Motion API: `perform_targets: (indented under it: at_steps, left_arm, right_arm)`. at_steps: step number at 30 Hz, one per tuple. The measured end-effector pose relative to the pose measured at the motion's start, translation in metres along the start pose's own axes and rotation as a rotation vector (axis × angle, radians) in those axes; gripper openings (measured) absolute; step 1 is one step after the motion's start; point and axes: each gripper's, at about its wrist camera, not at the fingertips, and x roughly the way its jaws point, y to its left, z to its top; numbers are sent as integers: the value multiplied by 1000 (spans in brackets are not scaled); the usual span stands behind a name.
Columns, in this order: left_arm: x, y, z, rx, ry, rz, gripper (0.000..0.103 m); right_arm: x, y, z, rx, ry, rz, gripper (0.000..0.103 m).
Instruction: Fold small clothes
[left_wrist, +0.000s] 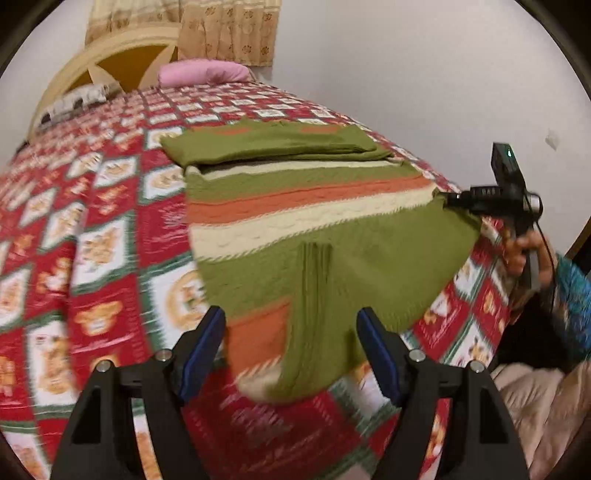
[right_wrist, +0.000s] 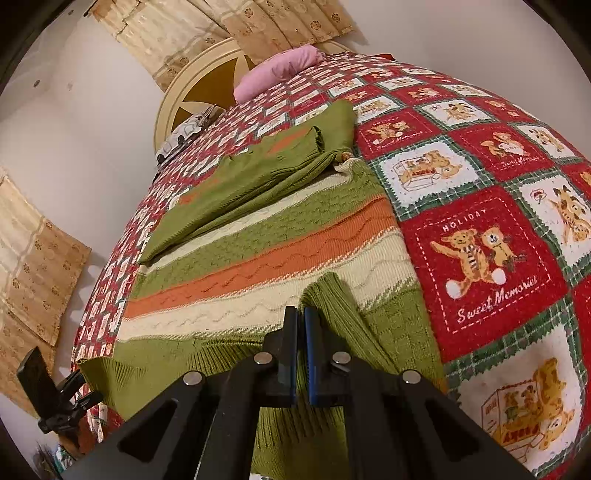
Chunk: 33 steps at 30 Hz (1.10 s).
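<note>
Reading "HOLIDAY Sweet Memories" on bedspread (right_wrist: 487, 258); right gripper (right_wrist: 301, 321) pinching sweater (right_wrist: 258, 266) hem; left gripper (left_wrist: 291, 332) spreading wide, gripping nothing.

Right tool (right_wrist: 300, 325) clamped on striped sweater (right_wrist: 258, 266), teddy-bear bedspread (right_wrist: 480, 254), pink pillow (right_wrist: 277, 70)

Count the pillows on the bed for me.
2. A pink pillow lies at the head of the bed against the headboard. A patterned black-and-white pillow lies beside it, partly cut off by the bedspread. Others may be hidden.
</note>
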Motion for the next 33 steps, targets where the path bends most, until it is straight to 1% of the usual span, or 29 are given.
perform_targets:
  at_steps: [1, 2, 3, 4, 5, 6, 8, 10, 11, 12, 14, 15, 16, 18, 20, 23, 25, 27, 28, 29, 30, 32, 33]
  left_arm:
    - [6, -1, 0, -3, 8, -5, 73]
    - [11, -2, -2, -7, 10, -9, 66]
    - [13, -2, -3, -15, 6, -14, 53]
    - [14, -1, -5, -32, -8, -16, 48]
    - [14, 2, -7, -61, -25, -26, 31]
    - [16, 5, -7, -85, -20, -38, 15]
    - [16, 11, -9, -147, -29, -65, 15]
    - [16, 16, -9, -180, -38, -79, 14]
    - [16, 17, -10, -190, -41, -81, 14]
    - [16, 17, -11, -196, -45, -82, 14]
    - [16, 17, -12, -206, -48, -84, 14]
    - [16, 17, -12, -213, -49, -87, 15]
    - [15, 18, -13, -220, -49, -92, 15]
    - [15, 19, -13, -230, -48, -98, 15]
    - [15, 17, -13, -223, -45, -94, 17]
    - [17, 18, -10, -218, -38, -93, 19]
    - [18, 19, -8, -220, -32, -105, 24]
    - [18, 18, -7, -220, -30, -136, 40]
    - [18, 16, -7, -217, -29, -143, 43]
    - [18, 14, -6, -207, -28, -143, 49]
    - [18, 11, -5, -194, -28, -134, 53]
    - [19, 5, -4, -164, -32, -106, 54]
    - [20, 3, -4, -156, -33, -97, 54]
  right_arm:
    - [0, 0, 0, -5, 0, -1, 3]
    - [1, 1, 0, -10, -1, -3, 3]
    - [1, 1, 0, -16, -1, -5, 3]
    - [2, 1, 0, -19, 0, -7, 3]
    - [2, 1, 1, -22, 2, -7, 3]
    - [1, 2, 1, -26, 0, -7, 3]
    - [0, 5, 2, -55, 2, -6, 4]
    - [-11, 4, 4, -54, -18, 35, 4]
    - [-19, 2, 6, -37, -47, 64, 4]
    - [-33, -3, 9, -11, -100, 88, 4]
    - [-55, -10, 14, 17, -176, 80, 4]
    - [-65, -14, 15, 20, -201, 54, 4]
    - [-71, -15, 16, 5, -209, 31, 4]
    - [-73, -13, 14, -41, -187, 2, 5]
    - [-65, -8, 8, -103, -126, -28, 5]
    - [-48, 0, -1, -166, -61, -31, 5]
    - [-34, 7, -6, -213, -9, -34, 5]
    - [-22, 11, -9, -260, 24, -65, 6]
    - [-18, 13, -10, -274, 33, -78, 6]
    - [-17, 14, -11, -284, 38, -79, 6]
    - [-17, 14, -11, -289, 37, -70, 6]
    - [-19, 14, -10, -281, 28, -55, 7]
    - [-20, 14, -10, -275, 25, -50, 17]
